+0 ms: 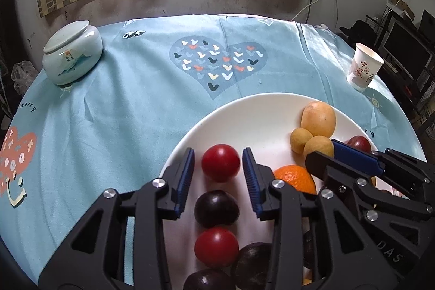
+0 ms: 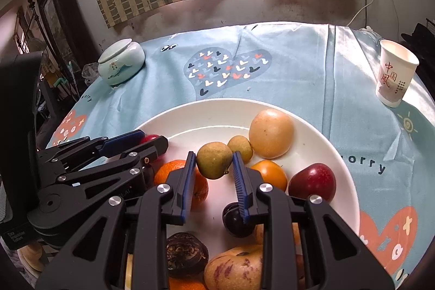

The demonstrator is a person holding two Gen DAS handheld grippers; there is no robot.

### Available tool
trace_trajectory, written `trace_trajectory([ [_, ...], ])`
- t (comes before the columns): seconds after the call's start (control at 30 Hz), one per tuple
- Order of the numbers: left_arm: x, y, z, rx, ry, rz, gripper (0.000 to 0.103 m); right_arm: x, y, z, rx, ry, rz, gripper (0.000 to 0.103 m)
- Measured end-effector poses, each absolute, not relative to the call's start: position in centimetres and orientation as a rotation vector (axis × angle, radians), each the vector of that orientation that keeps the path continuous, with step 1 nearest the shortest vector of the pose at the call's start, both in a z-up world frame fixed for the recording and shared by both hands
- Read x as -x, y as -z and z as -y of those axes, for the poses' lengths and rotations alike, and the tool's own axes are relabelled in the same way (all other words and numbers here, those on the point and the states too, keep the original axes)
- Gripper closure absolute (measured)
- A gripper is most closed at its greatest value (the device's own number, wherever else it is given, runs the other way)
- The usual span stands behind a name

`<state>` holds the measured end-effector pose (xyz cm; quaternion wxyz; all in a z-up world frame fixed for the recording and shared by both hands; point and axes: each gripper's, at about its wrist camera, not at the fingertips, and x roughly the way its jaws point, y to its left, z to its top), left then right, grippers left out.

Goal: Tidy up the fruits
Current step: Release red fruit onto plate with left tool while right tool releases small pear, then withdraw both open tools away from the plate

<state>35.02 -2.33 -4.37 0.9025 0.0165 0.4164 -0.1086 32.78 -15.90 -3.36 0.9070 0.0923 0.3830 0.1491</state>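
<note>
A white plate [image 1: 258,110] holds many fruits. My left gripper [image 1: 218,163] is open, its jaws either side of a red round fruit [image 1: 220,162] without touching it; a dark plum [image 1: 216,208] and another red fruit [image 1: 216,246] lie behind. My right gripper [image 2: 214,162] has its jaws close around a small yellow-green fruit [image 2: 213,160] over the plate [image 2: 320,132]. Beside it lie a second small fruit [image 2: 240,147], a large yellow fruit [image 2: 271,133], an orange [image 2: 174,173], a red apple [image 2: 312,181] and a dark plum [image 2: 233,222].
A celadon lidded jar [image 1: 72,53] stands at the far left of the blue patterned tablecloth [image 1: 130,110]. A paper cup [image 1: 364,67] stands at the far right edge. The right gripper shows in the left wrist view [image 1: 353,156] over the plate.
</note>
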Motion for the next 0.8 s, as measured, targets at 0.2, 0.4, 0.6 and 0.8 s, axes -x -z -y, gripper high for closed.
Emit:
trace_trajectory([
  [0.2, -34.8, 4.1, 2.3, -0.035, 0.22, -0.85, 0.055, -32.8, 3.4, 16.0, -0.189, -0.307, -0.793, 0.074],
  [0.4, -34.6, 3.7, 2.3, -0.042, 0.207, -0.833, 0.052, -32.8, 3.4, 16.0, -0.189, -0.31, -0.794, 0.074],
  [0.6, -34.0, 2.9, 2.0, -0.049, 0.175, -0.796, 0.042, -32.4, 2.8, 15.8, -0.178, -0.304, -0.775, 0.074],
  [0.8, -33.1, 1.7, 2.0, -0.069, 0.146, -0.749, 0.037, -31.8, 1.9, 16.0, -0.18, -0.296, -0.76, 0.074],
])
